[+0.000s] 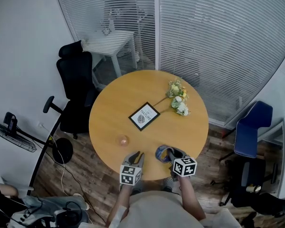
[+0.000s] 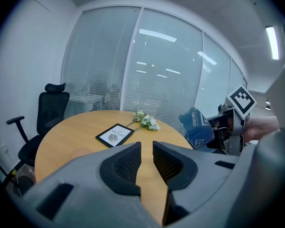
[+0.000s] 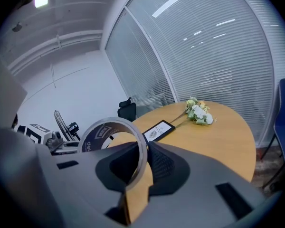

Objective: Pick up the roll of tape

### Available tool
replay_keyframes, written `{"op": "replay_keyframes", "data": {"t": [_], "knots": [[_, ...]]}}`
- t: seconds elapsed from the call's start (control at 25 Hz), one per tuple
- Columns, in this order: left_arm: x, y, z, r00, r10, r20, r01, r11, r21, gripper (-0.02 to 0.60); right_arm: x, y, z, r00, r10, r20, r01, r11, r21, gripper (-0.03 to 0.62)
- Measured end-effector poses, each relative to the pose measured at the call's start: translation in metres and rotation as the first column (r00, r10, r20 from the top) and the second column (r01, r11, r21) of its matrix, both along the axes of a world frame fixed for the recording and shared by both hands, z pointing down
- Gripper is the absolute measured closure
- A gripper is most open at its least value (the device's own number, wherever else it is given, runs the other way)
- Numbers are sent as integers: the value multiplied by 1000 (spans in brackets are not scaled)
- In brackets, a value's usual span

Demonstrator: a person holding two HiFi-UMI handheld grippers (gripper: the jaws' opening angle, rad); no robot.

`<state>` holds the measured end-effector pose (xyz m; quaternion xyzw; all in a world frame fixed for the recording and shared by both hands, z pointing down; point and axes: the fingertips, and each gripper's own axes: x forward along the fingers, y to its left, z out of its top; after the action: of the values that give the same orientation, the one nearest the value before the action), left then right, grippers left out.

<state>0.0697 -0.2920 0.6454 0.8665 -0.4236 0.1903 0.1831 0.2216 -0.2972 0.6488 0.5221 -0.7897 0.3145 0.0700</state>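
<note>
The roll of tape, a clear band on a blue printed core, is clamped by its rim in my right gripper over the front edge of the round wooden table. In the right gripper view the pads press on the rim of the tape, which stands upright in the gripper. The left gripper view shows the tape lifted off the table at the right. My left gripper hovers beside it on the left. Its jaws stand a narrow gap apart with nothing between them.
On the table lie a black-framed card, a bunch of white and yellow flowers and a small pinkish thing. A black office chair, a white side table, a blue chair and a fan ring it.
</note>
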Motion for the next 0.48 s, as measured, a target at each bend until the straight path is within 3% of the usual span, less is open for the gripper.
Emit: {"op": "replay_keyframes", "data": {"t": [0.48], "knots": [[-6,-2,-2,1000,2,5,-2,1000,-1,505,-5,-2,-2,1000,2,9,-2,1000,-1,545]]}}
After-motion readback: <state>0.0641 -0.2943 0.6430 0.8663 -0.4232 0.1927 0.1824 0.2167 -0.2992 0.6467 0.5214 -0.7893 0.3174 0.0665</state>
